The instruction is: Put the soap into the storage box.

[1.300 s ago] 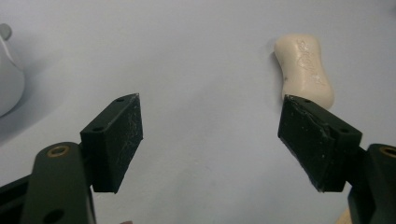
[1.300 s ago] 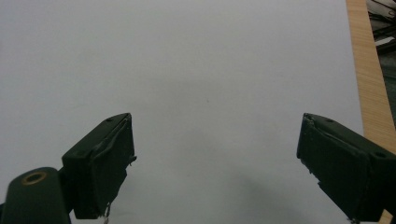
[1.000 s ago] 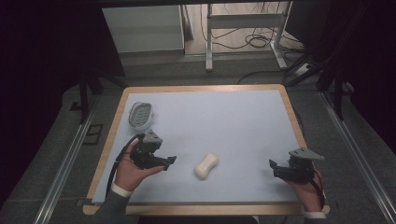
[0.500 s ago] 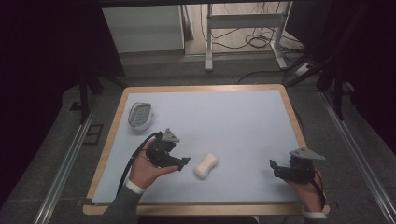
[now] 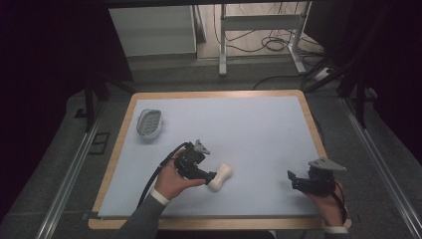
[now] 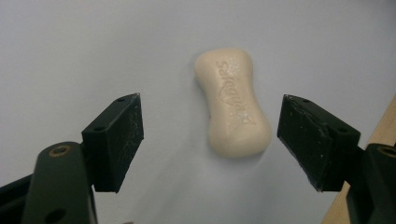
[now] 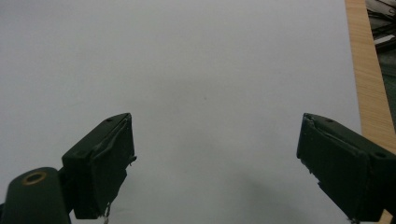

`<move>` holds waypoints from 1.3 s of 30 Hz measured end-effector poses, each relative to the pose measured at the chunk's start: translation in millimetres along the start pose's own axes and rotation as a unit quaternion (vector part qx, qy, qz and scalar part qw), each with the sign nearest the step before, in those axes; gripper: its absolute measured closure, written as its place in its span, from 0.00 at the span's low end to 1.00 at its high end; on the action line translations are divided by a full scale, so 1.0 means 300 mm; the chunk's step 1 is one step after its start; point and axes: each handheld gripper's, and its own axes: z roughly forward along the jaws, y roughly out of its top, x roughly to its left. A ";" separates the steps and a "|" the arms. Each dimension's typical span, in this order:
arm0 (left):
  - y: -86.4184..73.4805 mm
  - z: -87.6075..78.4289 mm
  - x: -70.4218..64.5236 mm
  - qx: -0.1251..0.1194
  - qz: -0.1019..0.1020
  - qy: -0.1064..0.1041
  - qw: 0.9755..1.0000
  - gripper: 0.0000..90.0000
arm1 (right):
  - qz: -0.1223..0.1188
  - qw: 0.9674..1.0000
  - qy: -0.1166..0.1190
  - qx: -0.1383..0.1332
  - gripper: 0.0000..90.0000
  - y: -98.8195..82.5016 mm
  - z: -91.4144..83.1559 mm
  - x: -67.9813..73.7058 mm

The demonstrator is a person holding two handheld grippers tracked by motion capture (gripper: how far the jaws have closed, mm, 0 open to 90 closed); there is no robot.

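Note:
A cream, waisted soap bar [image 5: 222, 176] [image 6: 232, 100] lies on the pale blue table top, front of centre. My left gripper [image 5: 211, 177] [image 6: 211, 122] is right at the soap's left end, open, with its jaws either side of the bar and touching nothing that I can see. A grey ribbed soap dish [image 5: 149, 123] sits at the left rear. My right gripper [image 5: 293, 179] [image 7: 215, 158] rests near the front right, open and with nothing between its jaws.
The table [image 5: 214, 94] has a wooden rim, which shows at the right of the right gripper view as the wooden edge [image 7: 369, 70]. Dark floor, metal rails and cables surround the table.
My left gripper has moved right across the table from near the front left up to the soap bar. The right gripper and the soap have stayed put.

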 end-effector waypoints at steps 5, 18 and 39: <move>0.021 0.050 -0.008 0.021 -0.002 -0.008 1.000 0.26 | 0.000 1.000 -0.002 0.002 0.12 -0.003 0.002 -0.001; 0.062 0.137 -0.020 0.053 -0.001 -0.022 0.998 0.28 | -0.002 1.000 -0.005 0.004 0.12 -0.006 0.004 -0.003; 0.075 0.239 -0.039 0.109 0.004 -0.012 0.994 0.35 | 0.000 1.000 -0.009 0.003 0.12 -0.009 0.000 -0.009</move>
